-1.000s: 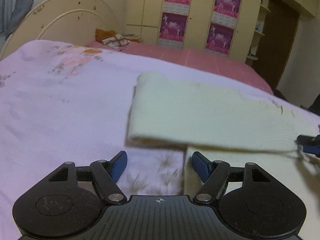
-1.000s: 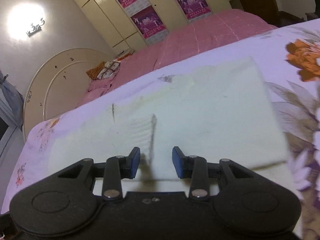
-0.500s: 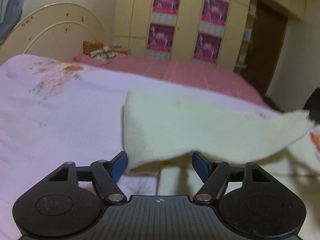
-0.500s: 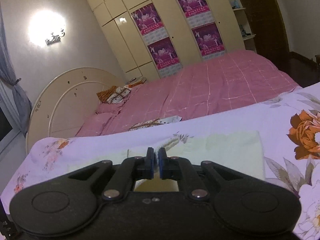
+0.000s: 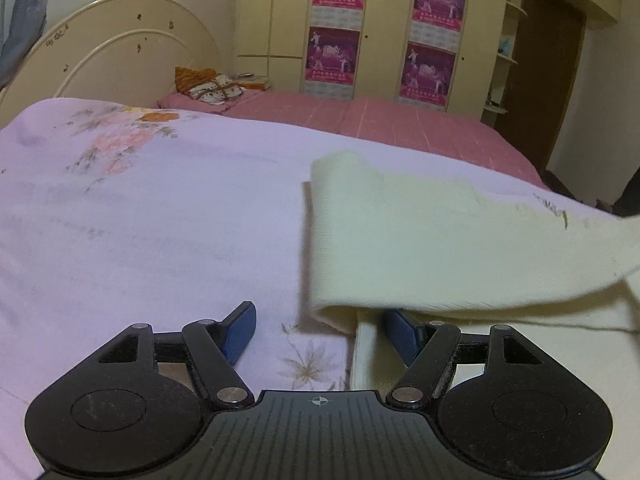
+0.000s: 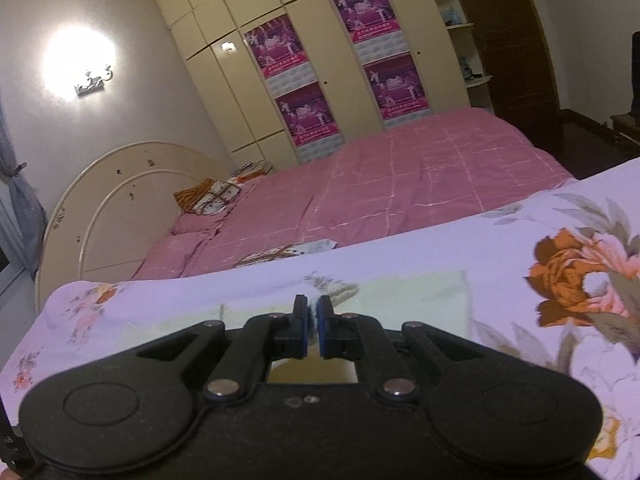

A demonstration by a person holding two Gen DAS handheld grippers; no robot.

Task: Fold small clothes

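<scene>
Left wrist view: a cream garment lies on the lavender floral bedspread, its upper layer lifted off the lower one and sagging towards the right, so that a rounded fold runs down its left edge. The left gripper rests low at the near edge with jaws spread wide; its right fingertip sits under the raised flap, against the lower layer, probably to pin the cloth while the fold is carried over. Right wrist view: the right gripper has its jaws drawn nearly together on a thin sliver of pale cloth (judged to be the garment's lifted edge, though the pinch itself is mostly hidden). The garment lies flat beyond it. Behind stand a pink bed and a wardrobe.
</scene>
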